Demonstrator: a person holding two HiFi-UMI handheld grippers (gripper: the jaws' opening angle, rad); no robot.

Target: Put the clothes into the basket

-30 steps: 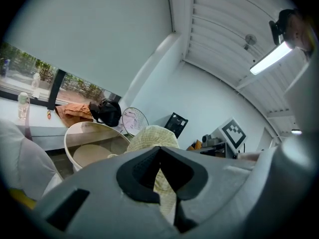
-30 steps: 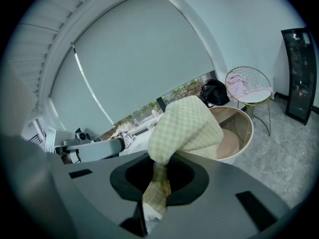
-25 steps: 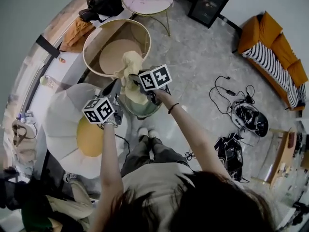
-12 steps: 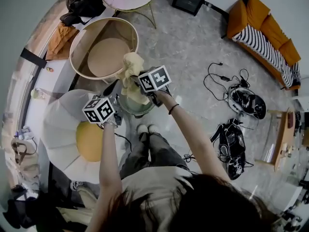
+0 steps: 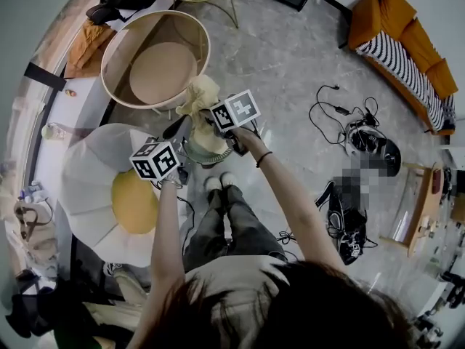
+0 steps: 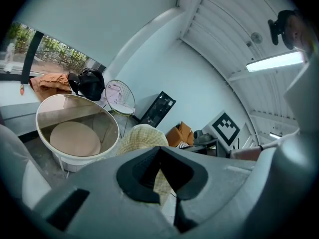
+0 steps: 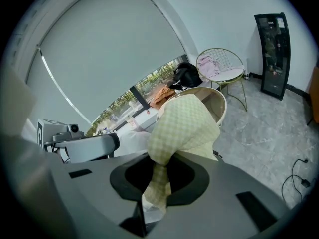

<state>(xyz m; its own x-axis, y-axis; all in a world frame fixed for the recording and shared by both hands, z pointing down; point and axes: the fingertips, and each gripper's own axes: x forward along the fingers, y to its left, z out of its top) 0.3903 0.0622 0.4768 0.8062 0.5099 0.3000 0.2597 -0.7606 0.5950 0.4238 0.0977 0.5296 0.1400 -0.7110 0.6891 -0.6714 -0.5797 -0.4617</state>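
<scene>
Both sets of fingers are pinched shut on the pale yellow checked garment (image 7: 183, 121). The right gripper (image 7: 158, 182) bunches a strip of it, and the left gripper (image 6: 159, 156) nips it from the left. It hangs lengthwise down (bulk uppermost) over the basket (image 5: 195, 153), hiding most of it, with the person's shoes (image 5: 219, 182) just nearer, a big round tub (image 5: 131, 38) beyond and a flower cushion (image 5: 87, 187) to the left.
</scene>
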